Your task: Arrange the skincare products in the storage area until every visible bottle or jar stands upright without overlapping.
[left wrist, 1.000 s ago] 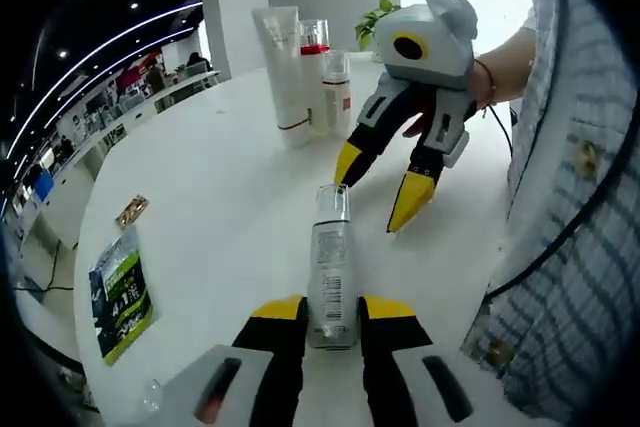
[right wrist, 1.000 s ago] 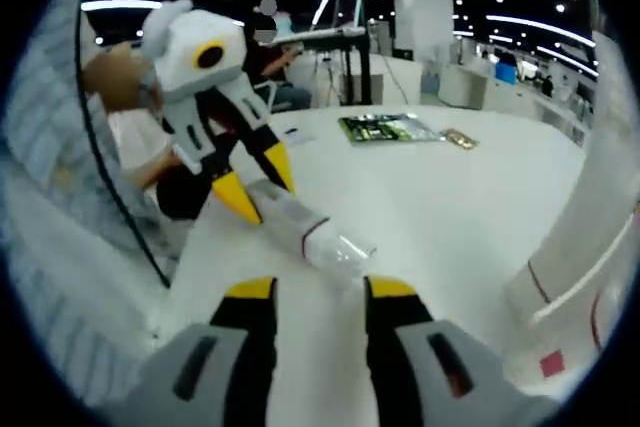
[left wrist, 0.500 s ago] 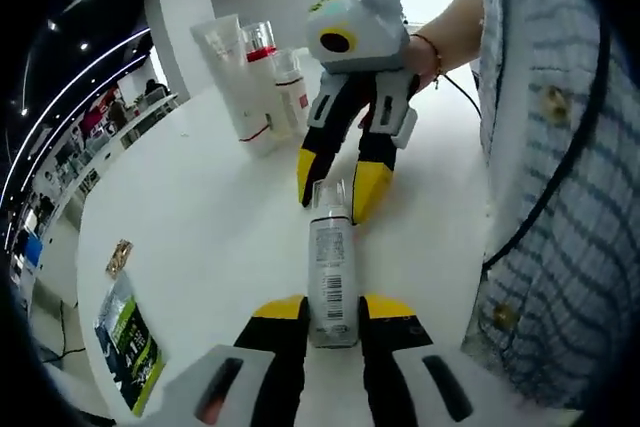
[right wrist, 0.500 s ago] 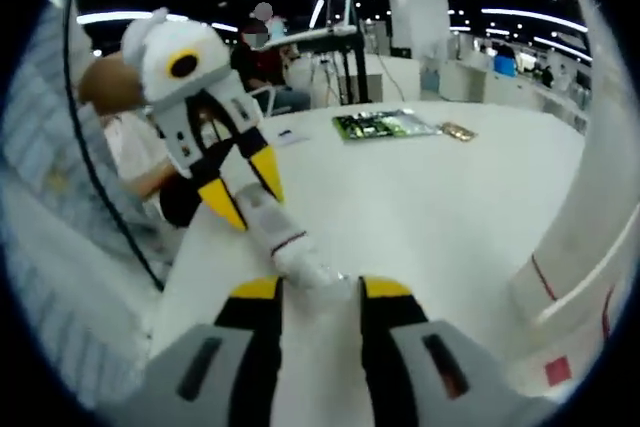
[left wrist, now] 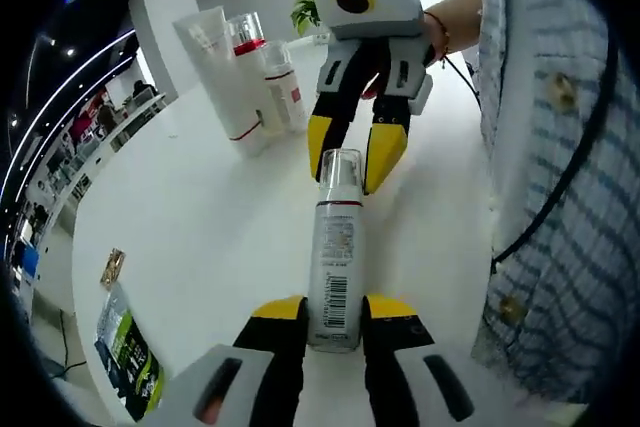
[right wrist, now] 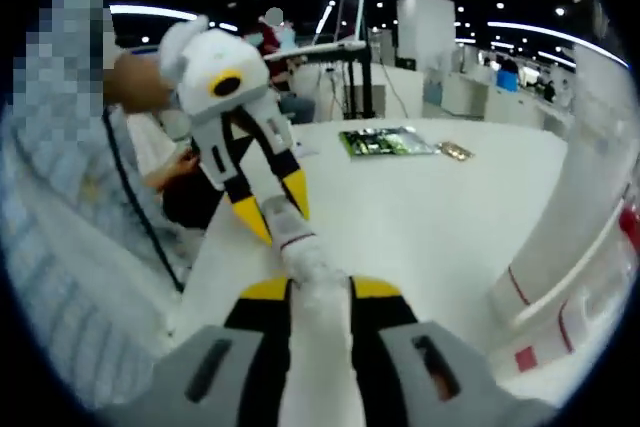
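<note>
A round white table (left wrist: 200,237) spans the left gripper view. Upright skincare products (left wrist: 245,77) cluster at upper left. At centre, a clear-capped bottle (left wrist: 335,257) is clamped at both ends: left gripper (left wrist: 333,309) on its base, right gripper (left wrist: 355,152) on its cap. To stand it well, lift the cap end slowly, releasing only once the base sits flat.
</note>
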A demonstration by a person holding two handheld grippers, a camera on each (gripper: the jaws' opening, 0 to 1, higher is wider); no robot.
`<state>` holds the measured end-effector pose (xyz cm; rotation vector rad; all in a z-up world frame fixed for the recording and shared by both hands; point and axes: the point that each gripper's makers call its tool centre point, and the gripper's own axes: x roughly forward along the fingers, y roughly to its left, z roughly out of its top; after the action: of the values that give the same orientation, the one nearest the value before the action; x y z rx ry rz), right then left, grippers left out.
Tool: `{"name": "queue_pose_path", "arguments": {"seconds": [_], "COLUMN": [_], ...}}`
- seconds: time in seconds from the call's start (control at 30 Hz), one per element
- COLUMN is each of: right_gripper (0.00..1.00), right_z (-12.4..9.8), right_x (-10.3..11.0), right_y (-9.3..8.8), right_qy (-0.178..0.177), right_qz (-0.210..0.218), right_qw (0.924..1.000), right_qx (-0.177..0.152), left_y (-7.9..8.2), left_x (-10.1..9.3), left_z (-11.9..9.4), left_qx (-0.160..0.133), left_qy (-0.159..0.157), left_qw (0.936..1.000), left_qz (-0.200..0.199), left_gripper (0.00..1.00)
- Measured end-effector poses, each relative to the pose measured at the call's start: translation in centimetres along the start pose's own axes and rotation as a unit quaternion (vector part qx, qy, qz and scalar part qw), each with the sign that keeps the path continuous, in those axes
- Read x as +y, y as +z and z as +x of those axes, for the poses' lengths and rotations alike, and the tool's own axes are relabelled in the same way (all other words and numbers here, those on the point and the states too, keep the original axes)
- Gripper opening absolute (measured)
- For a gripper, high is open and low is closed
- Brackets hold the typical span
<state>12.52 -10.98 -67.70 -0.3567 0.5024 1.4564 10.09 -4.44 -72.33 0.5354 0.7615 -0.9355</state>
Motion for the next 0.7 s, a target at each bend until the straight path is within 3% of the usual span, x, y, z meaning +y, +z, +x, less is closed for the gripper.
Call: {"name": "queue_pose_path", "arguments": {"seconds": [0.07, 0.3, 0.7], "right_gripper": [0.2, 0.2, 0.19], "right_z": [-0.3, -1.8, -1.8], "right_x": [0.1, 0.5, 1.4], "right_y": [0.4, 5.1, 6.9], "right_qy": [-0.002, -0.005, -0.025], "right_qz": [-0.004, 0.034, 0.03], "right_qw": [1.0, 0.9949, 0.9932], "right_qx": [-0.005, -0.095, -0.109], "left_y": [0.3, 1.1, 2.2], "left_x": [-0.1, -0.4, -1.1], "left_z": [0.2, 0.7, 1.3], "left_qx": [-0.006, -0.022, -0.06], "left_qy": [0.0, -0.01, -0.039], "left_qw": [1.0, 0.9996, 0.9969], "left_qz": [-0.004, -0.016, -0.034], "left_gripper": [0.2, 0.2, 0.2]}}
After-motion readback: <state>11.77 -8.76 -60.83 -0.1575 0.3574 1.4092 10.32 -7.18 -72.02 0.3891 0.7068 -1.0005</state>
